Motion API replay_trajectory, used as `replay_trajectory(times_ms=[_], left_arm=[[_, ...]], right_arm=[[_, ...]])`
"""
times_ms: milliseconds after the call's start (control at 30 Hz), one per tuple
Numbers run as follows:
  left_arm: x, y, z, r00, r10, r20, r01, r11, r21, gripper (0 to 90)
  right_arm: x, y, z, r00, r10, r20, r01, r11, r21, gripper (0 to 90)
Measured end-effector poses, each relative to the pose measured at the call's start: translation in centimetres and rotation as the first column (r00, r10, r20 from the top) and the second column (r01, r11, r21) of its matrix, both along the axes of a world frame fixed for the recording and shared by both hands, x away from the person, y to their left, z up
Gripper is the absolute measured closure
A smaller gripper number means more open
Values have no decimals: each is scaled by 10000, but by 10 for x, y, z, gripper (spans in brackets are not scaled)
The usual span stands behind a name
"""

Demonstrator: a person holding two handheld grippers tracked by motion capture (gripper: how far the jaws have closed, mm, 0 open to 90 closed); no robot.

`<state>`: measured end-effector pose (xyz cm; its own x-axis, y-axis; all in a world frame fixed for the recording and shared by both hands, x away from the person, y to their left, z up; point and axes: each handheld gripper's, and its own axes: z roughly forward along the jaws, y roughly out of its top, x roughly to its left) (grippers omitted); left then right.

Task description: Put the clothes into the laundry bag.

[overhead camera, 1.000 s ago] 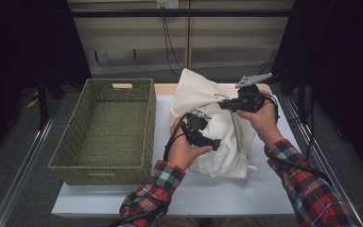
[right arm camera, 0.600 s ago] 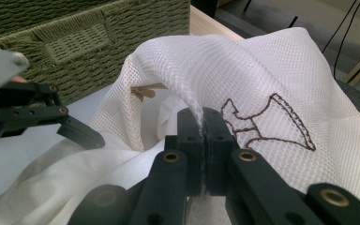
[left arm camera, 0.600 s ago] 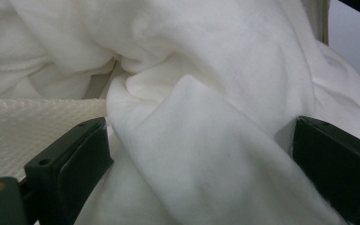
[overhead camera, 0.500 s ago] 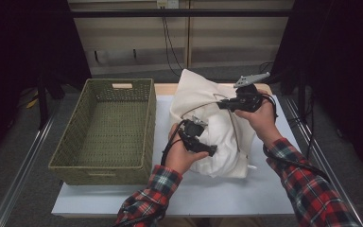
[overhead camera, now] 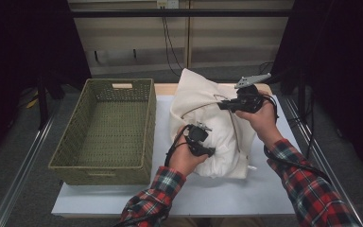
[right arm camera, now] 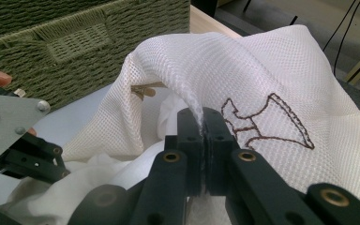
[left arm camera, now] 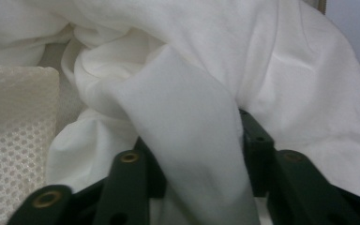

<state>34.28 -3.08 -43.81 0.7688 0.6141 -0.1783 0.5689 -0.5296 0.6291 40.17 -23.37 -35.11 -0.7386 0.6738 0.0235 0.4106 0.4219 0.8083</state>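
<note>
The left gripper had just closed its jaws around a fold of white cloth inside the mesh laundry bag, after sinking into it. The right gripper, clamped shut, held the bag's rim up beside the wicker basket; pulling the cloth out looked next.

White mesh laundry bag — rim lifted, white cloth bunched inside — beside basket.

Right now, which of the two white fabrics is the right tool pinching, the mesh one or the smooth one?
The mesh laundry bag: the right tool grips its netted rim beside brown stitching. The smooth white cloth lies between the left tool's jaws.
</note>
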Motion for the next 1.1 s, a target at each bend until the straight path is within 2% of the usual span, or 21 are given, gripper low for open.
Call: replay_trajectory(times_ms=[167,233,333,767,867,900,967,1100], left_arm=[[-3,-3,1,9998,208,-43,-208,9998,53,719],[-3,-2,1,9988,462,-157,-463,9989,-55,730],[-4,-3,2,9984,557,-22,-557,9984,-86,741],[0,-3,14,9983,587,12,-587,9980,-251,765],[3,-2,18,9983,561,140,-558,9982,-200,767],[3,-3,18,9978,647,164,-641,9974,-339,768],[5,-2,21,9983,533,253,-526,9983,-258,769],[6,-5,25,9970,634,442,-624,9977,-255,771]], right_arm=[[-1,0,0,10000,23,7,-23,10000,39,879],[-1,-1,0,10000,54,35,-54,10000,48,878],[-1,-2,0,10000,18,-9,-18,10000,85,879],[-2,-3,0,9999,-22,-113,24,9998,209,879],[-3,-4,2,9999,-14,-101,16,9998,191,880],[-3,-5,2,9999,-20,-108,23,9998,210,880],[-4,-5,3,10000,-21,-84,23,9997,225,880],[-5,-5,2,9999,-59,-123,62,9997,249,880]])
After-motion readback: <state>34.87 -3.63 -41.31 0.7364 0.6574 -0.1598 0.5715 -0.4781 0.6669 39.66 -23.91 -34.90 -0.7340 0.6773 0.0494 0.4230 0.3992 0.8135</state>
